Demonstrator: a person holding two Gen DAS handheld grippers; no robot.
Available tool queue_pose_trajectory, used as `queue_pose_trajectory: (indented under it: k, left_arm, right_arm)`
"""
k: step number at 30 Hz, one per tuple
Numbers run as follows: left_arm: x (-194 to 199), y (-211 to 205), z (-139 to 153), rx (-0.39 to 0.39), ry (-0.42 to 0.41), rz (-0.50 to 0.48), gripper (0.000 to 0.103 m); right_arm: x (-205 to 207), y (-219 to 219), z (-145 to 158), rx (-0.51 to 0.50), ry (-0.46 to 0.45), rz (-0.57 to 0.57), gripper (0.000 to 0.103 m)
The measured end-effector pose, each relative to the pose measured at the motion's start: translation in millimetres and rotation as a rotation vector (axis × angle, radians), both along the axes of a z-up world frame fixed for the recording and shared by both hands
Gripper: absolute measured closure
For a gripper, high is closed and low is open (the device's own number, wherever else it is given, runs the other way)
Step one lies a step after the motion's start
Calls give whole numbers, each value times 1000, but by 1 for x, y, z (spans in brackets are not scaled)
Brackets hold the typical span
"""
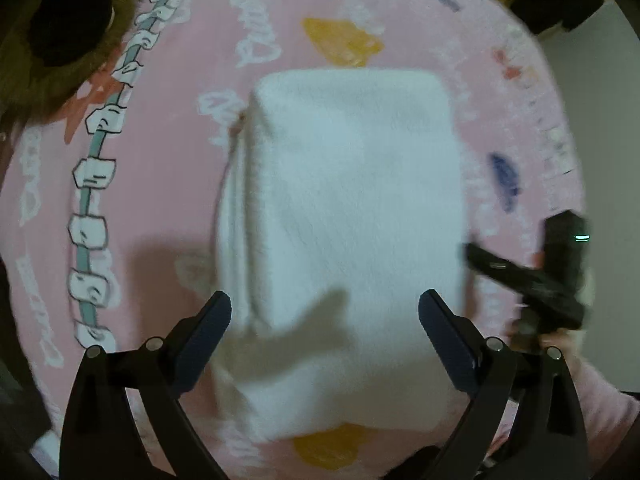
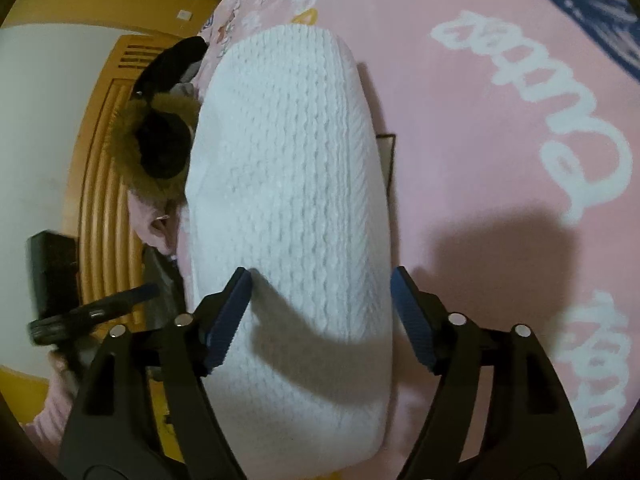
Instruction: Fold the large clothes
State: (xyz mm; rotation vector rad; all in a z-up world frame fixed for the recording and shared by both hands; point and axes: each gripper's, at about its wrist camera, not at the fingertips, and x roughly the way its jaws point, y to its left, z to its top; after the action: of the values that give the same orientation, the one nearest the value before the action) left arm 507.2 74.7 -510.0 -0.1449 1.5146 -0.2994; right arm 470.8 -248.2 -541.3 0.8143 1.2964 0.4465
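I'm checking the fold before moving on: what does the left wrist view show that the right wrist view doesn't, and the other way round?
Only the left wrist view shows the whole folded white sweater from above, stacked edges on its left side, and the cartoon border strip on the pink bedsheet.

Only the right wrist view shows the sweater's knit ribbing close up, the wooden door and a dark fur-trimmed garment beyond it.

Both show the sweater lying folded on the sheet, with the left claw and right claw open and gripping nothing.
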Motion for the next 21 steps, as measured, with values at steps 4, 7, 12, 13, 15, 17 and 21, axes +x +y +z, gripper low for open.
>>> queue_pose_trajectory:
  k: [4, 7, 12, 13, 15, 17, 21]
  left_arm:
    - [14, 12, -50, 11, 94, -5, 11]
    - [19, 28, -85, -82, 186, -3, 11]
    - [27, 51, -122, -323, 321, 40, 8]
    - [28, 54, -128, -363, 339, 40, 8]
    - [31, 60, -135, -396, 359, 39, 7]
    - [33, 63, -138, -389, 357, 15, 7]
    - [31, 73, -138, -375, 338, -34, 7]
  right_arm:
    - [8, -4, -19, 76, 50, -11, 20]
    - [9, -6, -37, 220, 115, -18, 17]
    - [14, -5, -62, 358, 165, -34, 10]
    - [15, -4, -66, 381, 167, -40, 9]
    - [17, -2, -69, 377, 172, -29, 8]
    - [19, 2, -67, 353, 164, 6, 8]
    - [17, 7, -58, 322, 132, 70, 8]
